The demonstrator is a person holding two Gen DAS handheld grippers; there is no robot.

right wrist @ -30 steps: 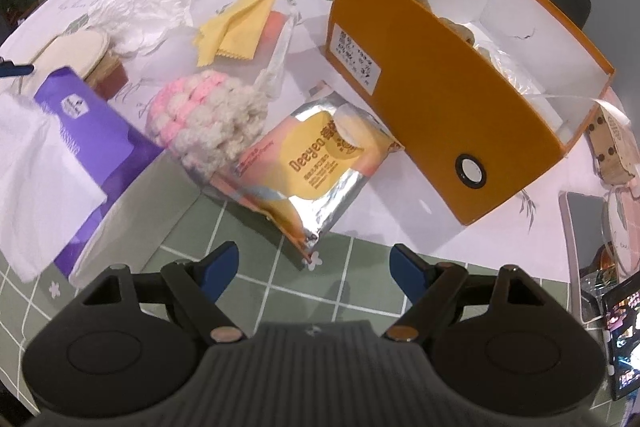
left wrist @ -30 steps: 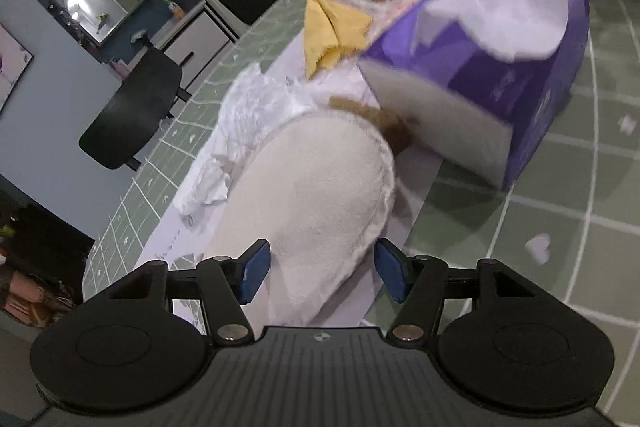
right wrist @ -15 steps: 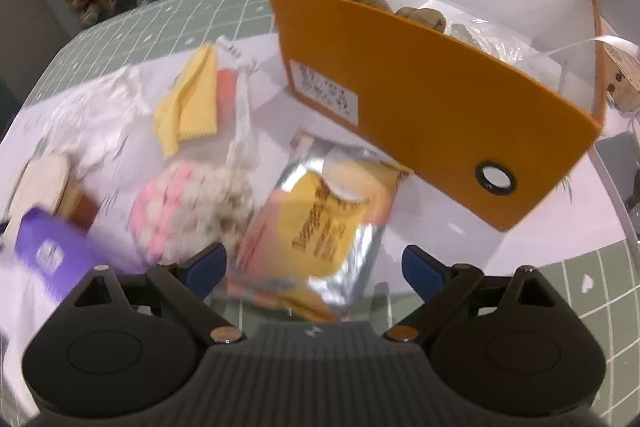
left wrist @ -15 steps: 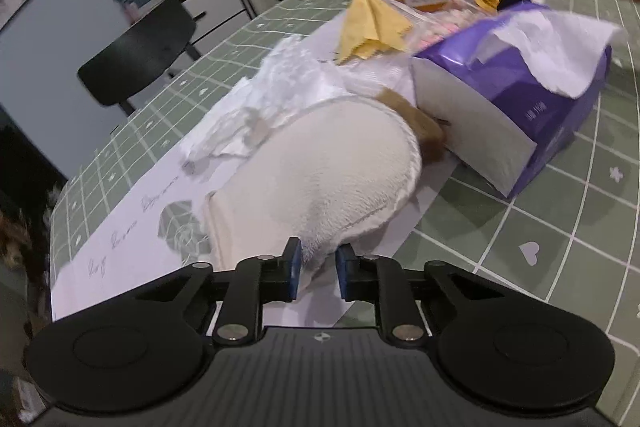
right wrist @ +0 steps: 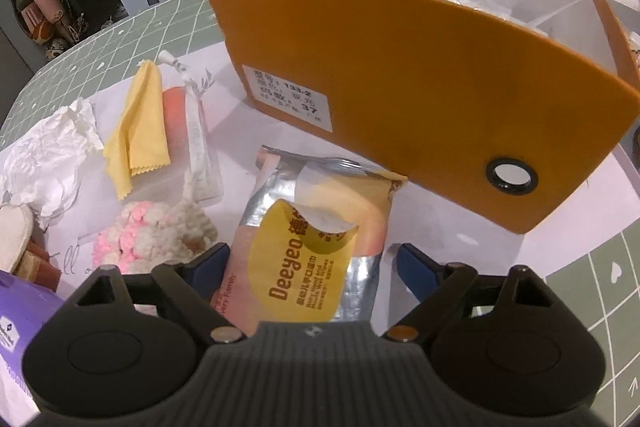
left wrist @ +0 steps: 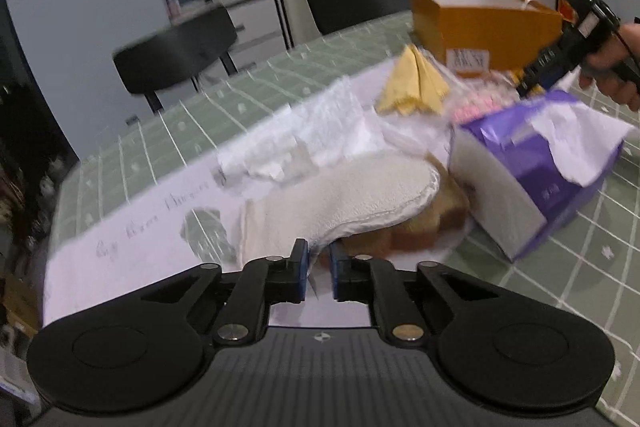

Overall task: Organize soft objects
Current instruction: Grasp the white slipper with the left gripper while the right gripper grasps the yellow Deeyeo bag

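On the desk (left wrist: pixel 560 267): orange box (right wrist: pixel 400 87), open-topped.
Wet-wipes pack (right wrist: pixel 316 227): flat before the box, between the spread, just-narrowed right gripper (right wrist: pixel 312 267).
White slipper (left wrist: pixel 340 203): edge pinched by left gripper (left wrist: pixel 319 263), beside tissue box (left wrist: pixel 540 179).

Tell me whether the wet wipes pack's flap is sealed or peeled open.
Peeled open: the wet wipes pack has its yellow flap curled up, white underside showing.
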